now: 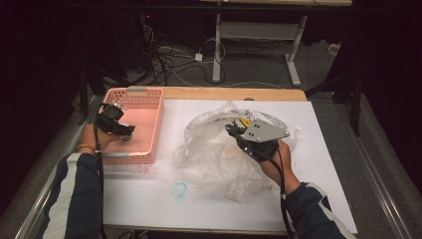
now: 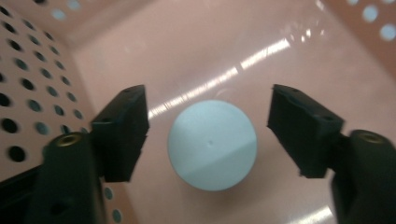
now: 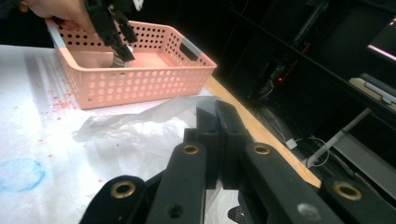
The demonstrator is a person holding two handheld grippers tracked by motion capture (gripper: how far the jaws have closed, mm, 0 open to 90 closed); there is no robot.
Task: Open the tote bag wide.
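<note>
Down inside the pink basket (image 2: 289, 42) the left gripper's (image 2: 210, 135) open jaws are straddling a white round cap (image 2: 212, 144); right gripper (image 3: 219, 140) is clamping the plastic bag (image 1: 219, 149); off-centre closing could squirt it sideways.

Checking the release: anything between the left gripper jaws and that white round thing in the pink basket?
Nothing visible. In the left gripper view the white round object sits on the pink basket floor between the left gripper jaws, with a bare gap on each side. The perforated wall stands beside one jaw.
</note>
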